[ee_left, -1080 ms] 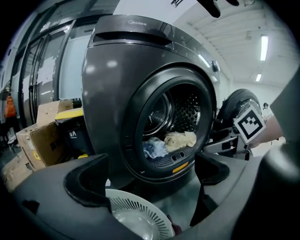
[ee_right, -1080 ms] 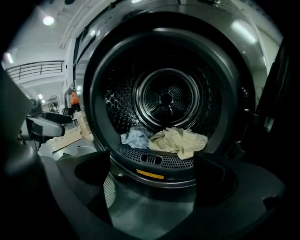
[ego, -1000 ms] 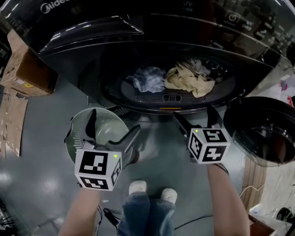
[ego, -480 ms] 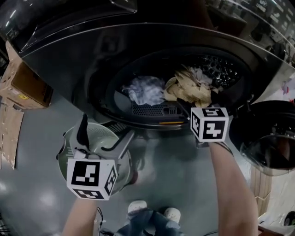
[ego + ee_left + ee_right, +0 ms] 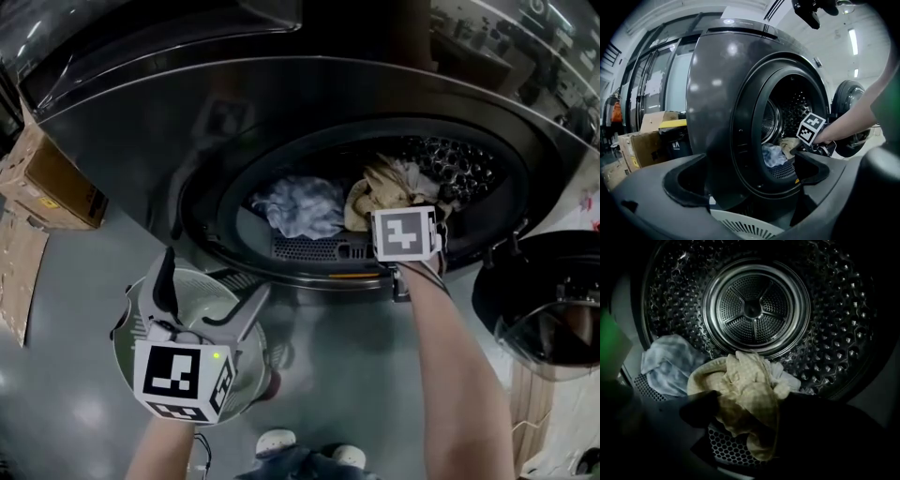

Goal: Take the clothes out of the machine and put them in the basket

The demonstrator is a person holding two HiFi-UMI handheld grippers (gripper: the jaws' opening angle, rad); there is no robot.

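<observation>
While the right forearm stands in the doorway, right gripper (image 5: 744, 404): jaws wide apart and straddling the beige cloth (image 5: 740, 380); nothing is clamped
beige cloth: crumpled heap at the drum mouth, directly between the right jaws, with one fold hanging over the perforated grille (image 5: 726, 446) below them
blue-white cloth (image 5: 668, 364): on the drum floor, left of the right jaws and past the left tip; touching the beige heap or just beside it, cannot tell
why this approach: my judgement is that the nearest heap is taken first; it sits high and bunched, so spread jaws can close on a thick fold
left gripper (image 5: 214, 281): jaws spread and empty, held low outside the machine (image 5: 722, 93), probably kept out of the doorway
basket (image 5: 740, 228): below and just ahead of the left jaws, its white slatted rim showing between them; it stands on the floor in front of the door opening, so the carry should be short
edges: the door ring and grille lie under the right jaws, and the cloth must come up and over that lip
open room: drum (image 5: 834, 333) beyond the right jaws is bare and deep; the open door (image 5: 544, 300) hangs well to the right of them; cartons (image 5: 56, 178) sit well left of the left jaws
risk: the hanging fold may drag on the lip
</observation>
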